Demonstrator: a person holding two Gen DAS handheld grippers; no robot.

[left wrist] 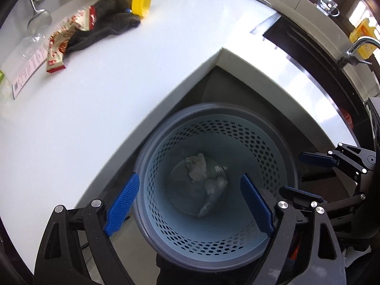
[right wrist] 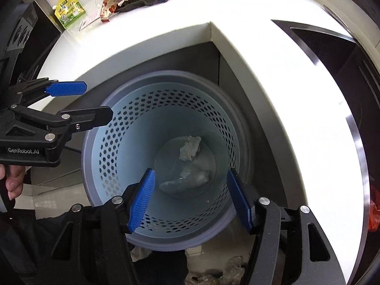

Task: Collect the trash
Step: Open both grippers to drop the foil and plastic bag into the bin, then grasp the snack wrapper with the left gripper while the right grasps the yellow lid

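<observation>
- While both my grippers hung over the perforated bin [left wrist: 268, 147], the white counter [left wrist: 95, 109] held more to collect: a red-and-white wrapper [left wrist: 59, 47], possibly others.
- The bin, tucked in the counter's corner notch, held crumpled grey wads [left wrist: 201, 173] at its bottom.
- My left gripper [left wrist: 190, 201] and right gripper [right wrist: 192, 199] stood with jaws apart, gripping nothing.

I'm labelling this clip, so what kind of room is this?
Most likely a home kitchen: a white countertop, a faucet beside a dark sink, and ladles hanging on the wall.
</observation>
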